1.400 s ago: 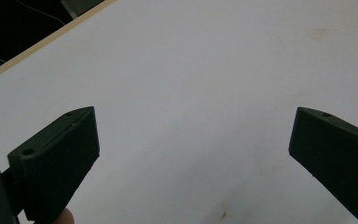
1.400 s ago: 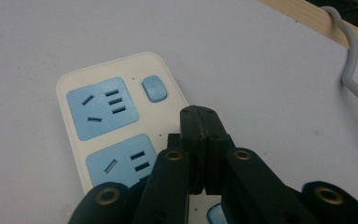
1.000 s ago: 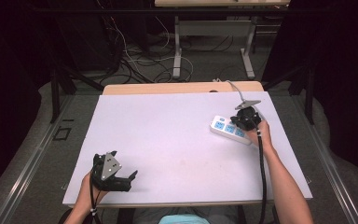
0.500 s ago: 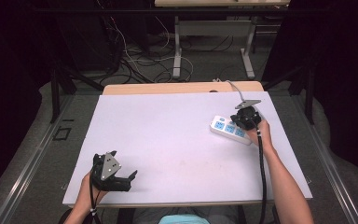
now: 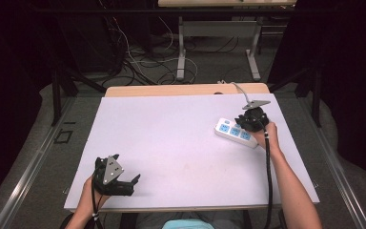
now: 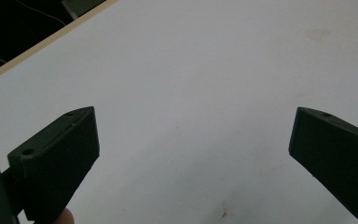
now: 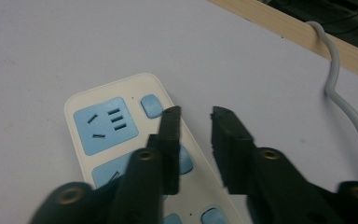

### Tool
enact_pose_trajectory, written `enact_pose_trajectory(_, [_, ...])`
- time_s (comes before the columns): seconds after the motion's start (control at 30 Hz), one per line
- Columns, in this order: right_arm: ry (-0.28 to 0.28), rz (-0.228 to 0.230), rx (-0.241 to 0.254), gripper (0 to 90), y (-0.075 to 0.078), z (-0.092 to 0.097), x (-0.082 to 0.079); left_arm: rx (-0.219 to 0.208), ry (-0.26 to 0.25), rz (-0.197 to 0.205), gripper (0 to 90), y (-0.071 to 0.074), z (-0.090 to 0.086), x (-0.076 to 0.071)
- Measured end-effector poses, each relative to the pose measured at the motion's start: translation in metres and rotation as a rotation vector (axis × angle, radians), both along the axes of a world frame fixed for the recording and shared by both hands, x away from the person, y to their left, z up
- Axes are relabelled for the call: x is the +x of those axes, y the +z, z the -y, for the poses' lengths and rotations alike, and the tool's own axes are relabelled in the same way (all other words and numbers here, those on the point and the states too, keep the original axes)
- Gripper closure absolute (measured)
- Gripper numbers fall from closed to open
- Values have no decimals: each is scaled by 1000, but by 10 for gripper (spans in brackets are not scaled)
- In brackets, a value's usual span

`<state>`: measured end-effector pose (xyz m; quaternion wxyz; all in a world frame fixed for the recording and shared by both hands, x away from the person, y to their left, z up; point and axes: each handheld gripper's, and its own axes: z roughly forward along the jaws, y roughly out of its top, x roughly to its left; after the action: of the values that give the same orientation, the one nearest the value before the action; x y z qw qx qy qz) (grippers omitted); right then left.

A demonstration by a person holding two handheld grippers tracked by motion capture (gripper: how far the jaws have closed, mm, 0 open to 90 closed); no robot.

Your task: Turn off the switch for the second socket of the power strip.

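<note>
Pale lilac-white table sheet (image 5: 181,143) is laid over a wooden tabletop, whose bare far edge is seen past the sheet; dark floor with loose cables is seen beyond.

Nearest, at the near left corner, the left gripper (image 5: 134,181) is held low over the sheet. Its black jaws are spread wide in the left gripper view (image 6: 193,154), with nothing between them, bare sheet below.

Farther back on the right, the right gripper (image 5: 248,125) is held over the white power strip with light-blue sockets and switches (image 5: 234,132). In the right gripper view (image 7: 193,119) the jaws have just been opening; a narrow gap is seen between them, nothing is clamped, and the left jaw overlaps the strip's row of blue switches (image 7: 151,105).

The strip lies flat near the right edge, angled. A grey cord (image 7: 340,98) is run from it over the far edge.
</note>
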<state>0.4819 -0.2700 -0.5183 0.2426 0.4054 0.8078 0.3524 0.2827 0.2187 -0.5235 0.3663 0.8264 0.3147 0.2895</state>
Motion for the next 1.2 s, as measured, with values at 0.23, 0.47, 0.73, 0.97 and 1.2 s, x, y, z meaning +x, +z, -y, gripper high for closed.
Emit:
enact_pose_trajectory(0.23, [11,-22,11,269,4,-1,-3,-3,3,1,16,0,0,0])
enact_pose_trajectory(0.47, [31,-40,45,116,9,0,-7,3,0,0,16,0,-1,0])
enact_pose_trajectory(0.73, [45,-54,65,0,10,1,-10,3,1,1,16,0,-1,0])
enact_pose_trajectory(0.97, [51,-55,85,0,12,3,-12,-1,6,0,15,0,0,0])
enact_pose_trajectory(1.2, [40,-70,111,0,15,5,-17,3,1,2,16,0,-1,-1])
